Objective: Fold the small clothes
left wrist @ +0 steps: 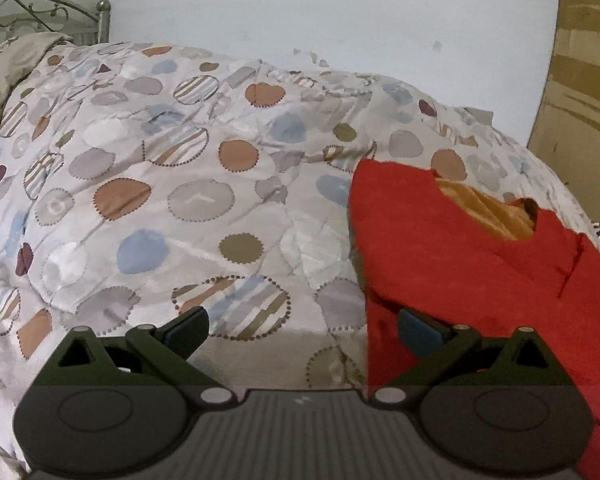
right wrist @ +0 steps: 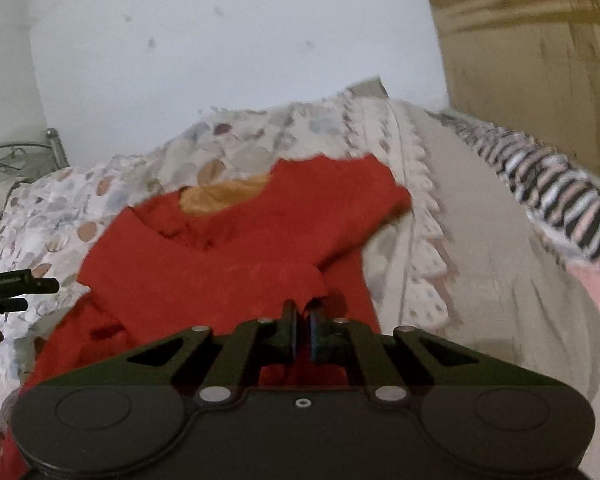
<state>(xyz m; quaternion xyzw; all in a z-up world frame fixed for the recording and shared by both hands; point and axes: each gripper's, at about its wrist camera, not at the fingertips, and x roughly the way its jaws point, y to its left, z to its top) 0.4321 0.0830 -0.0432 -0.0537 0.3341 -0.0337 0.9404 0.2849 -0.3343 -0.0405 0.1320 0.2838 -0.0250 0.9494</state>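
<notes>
A small red garment (left wrist: 460, 264) with an orange inner lining (left wrist: 488, 212) at the neck lies on the bed, to the right in the left wrist view. My left gripper (left wrist: 304, 326) is open wide with nothing held. Its left finger hangs over the quilt and its right finger over the garment's left edge. In the right wrist view the red garment (right wrist: 220, 264) fills the middle. My right gripper (right wrist: 302, 328) is shut on a raised fold of its near right edge. The left gripper (right wrist: 32, 294) and a hand show at the far left.
A quilt with a circle pattern (left wrist: 180, 168) covers the bed. A pillow (left wrist: 8, 72) and a metal headboard (left wrist: 40, 12) are at the far left. A striped cloth (right wrist: 560, 196) lies at the right edge. A wooden panel (right wrist: 540, 60) stands behind it, and a white wall (left wrist: 320, 8) lies beyond.
</notes>
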